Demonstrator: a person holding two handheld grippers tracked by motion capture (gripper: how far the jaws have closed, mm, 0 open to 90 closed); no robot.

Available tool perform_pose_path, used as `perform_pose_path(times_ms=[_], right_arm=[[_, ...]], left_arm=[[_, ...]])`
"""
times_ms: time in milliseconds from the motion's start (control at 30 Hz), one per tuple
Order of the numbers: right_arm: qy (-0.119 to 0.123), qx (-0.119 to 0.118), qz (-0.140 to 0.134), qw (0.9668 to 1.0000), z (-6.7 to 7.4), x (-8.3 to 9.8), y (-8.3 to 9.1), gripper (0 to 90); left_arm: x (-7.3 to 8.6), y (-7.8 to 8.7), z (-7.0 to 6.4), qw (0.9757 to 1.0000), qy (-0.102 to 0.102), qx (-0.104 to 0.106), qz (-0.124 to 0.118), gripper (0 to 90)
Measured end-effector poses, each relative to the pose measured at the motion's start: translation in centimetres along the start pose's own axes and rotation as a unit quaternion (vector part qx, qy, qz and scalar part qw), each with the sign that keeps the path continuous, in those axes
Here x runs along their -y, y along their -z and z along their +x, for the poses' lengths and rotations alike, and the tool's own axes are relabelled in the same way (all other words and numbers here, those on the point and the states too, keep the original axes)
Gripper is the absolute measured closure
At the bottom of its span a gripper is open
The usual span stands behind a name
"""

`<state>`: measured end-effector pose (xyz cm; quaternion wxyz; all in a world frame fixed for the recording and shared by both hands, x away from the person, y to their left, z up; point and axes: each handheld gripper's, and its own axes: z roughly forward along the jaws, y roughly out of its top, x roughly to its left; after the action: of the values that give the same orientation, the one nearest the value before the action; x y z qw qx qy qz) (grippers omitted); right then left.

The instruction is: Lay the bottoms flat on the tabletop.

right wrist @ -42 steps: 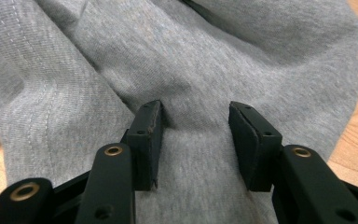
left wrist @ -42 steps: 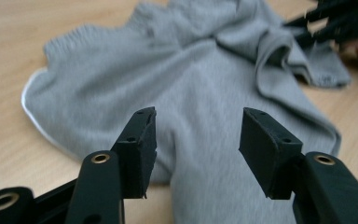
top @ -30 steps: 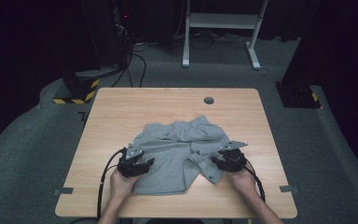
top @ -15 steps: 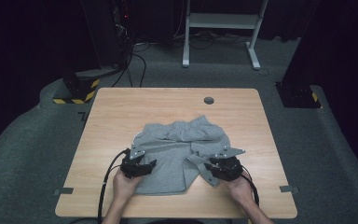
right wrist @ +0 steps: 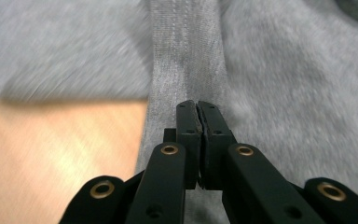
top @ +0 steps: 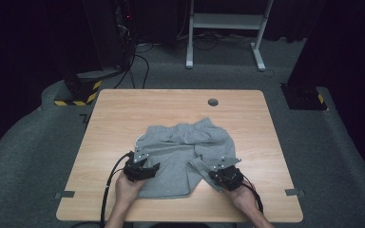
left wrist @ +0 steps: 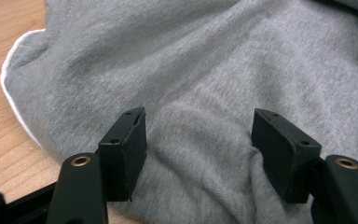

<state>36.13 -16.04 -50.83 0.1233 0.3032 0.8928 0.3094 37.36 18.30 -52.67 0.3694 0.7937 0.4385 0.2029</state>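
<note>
So far the grey sweat shorts (top: 178,156) lie rumpled, unfolded; my right gripper (right wrist: 198,109) has pinched their hem strip; my left gripper (left wrist: 198,140) stays spread over cloth.

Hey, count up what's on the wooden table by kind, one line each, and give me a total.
Grey shorts: 1
Black tongs: 2, the left tongs and the right tongs
Round grey grommet in the table: 1
Total: 4
</note>
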Motion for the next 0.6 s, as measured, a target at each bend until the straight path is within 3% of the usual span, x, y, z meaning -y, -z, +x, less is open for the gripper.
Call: perform_pose_path(times_ms=[133, 367, 467, 600], right_arm=[[0.02, 0.006, 0.015, 0.9997, 0.1, 1.1, 1.2, 88.0], [-0.018, 0.021, 0.013, 0.9995, -1.5, 3.0, 3.6, 87.2], [-0.031, 0.025, -0.011, 0.9992, -1.7, 2.6, 4.1, 82.9], [-0.011, 0.022, -0.031, 0.9992, -0.8, 0.6, 3.2, 74.0]], left_arm=[[0.0, 0.0, 0.0, 1.0, 0.0, 0.0, 0.0, 36.2], [0.0, 0.0, 0.0, 1.0, -0.003, -0.002, 0.002, 36.1], [0.0, 0.0, 0.0, 1.0, -0.003, -0.003, 0.003, 36.2], [0.0, 0.0, -0.1, 1.0, -0.003, -0.004, 0.003, 36.1]])
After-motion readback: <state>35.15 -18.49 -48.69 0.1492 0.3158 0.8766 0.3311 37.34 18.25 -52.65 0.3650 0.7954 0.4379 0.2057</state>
